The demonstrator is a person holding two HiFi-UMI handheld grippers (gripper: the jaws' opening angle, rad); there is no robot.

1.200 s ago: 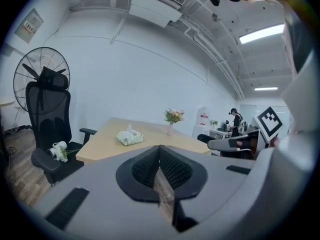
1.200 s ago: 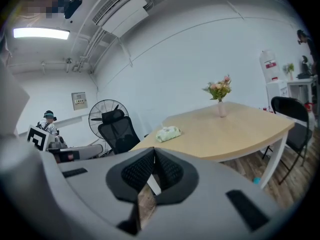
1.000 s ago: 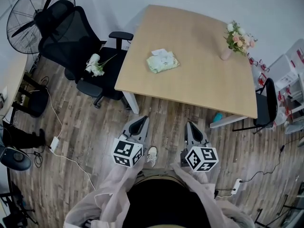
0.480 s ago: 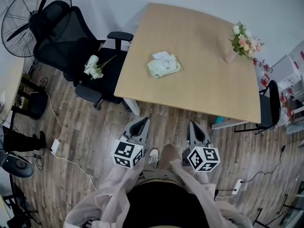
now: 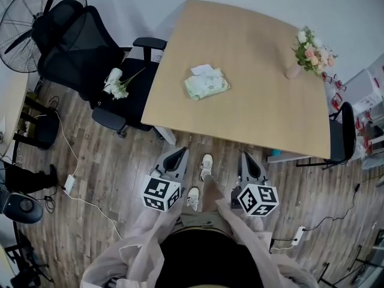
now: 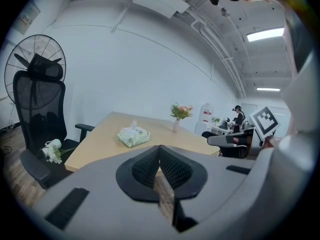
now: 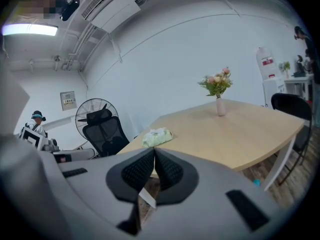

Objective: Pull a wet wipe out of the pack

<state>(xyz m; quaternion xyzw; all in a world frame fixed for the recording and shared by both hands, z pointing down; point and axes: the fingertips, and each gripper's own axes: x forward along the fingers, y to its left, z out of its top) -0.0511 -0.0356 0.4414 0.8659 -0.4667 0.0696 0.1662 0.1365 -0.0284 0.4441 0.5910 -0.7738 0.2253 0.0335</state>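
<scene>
A pale green wet wipe pack [image 5: 206, 83] lies on the wooden table [image 5: 252, 110], with a white wipe poking out of its top. The pack [image 6: 133, 136] shows far ahead in the left gripper view, and the same pack [image 7: 157, 136] in the right gripper view. Both grippers hang in front of the person, short of the table's near edge and well away from the pack. My left gripper [image 5: 178, 155] has its jaws together with nothing between them. My right gripper [image 5: 246, 159] is shut too, and empty.
A vase of flowers [image 5: 309, 50] stands at the table's far right. A black office chair [image 5: 102, 59] with a white flower bunch [image 5: 117, 81] on its seat stands left of the table, with a fan [image 5: 30, 11] behind it. Cables [image 5: 81, 188] lie on the wooden floor. The person's shoe [image 5: 206, 165] steps forward.
The person has walked towards the table, so table and pack sit closer to both grippers. A shoe has stepped forward between the grippers. Both grippers stay shut.
</scene>
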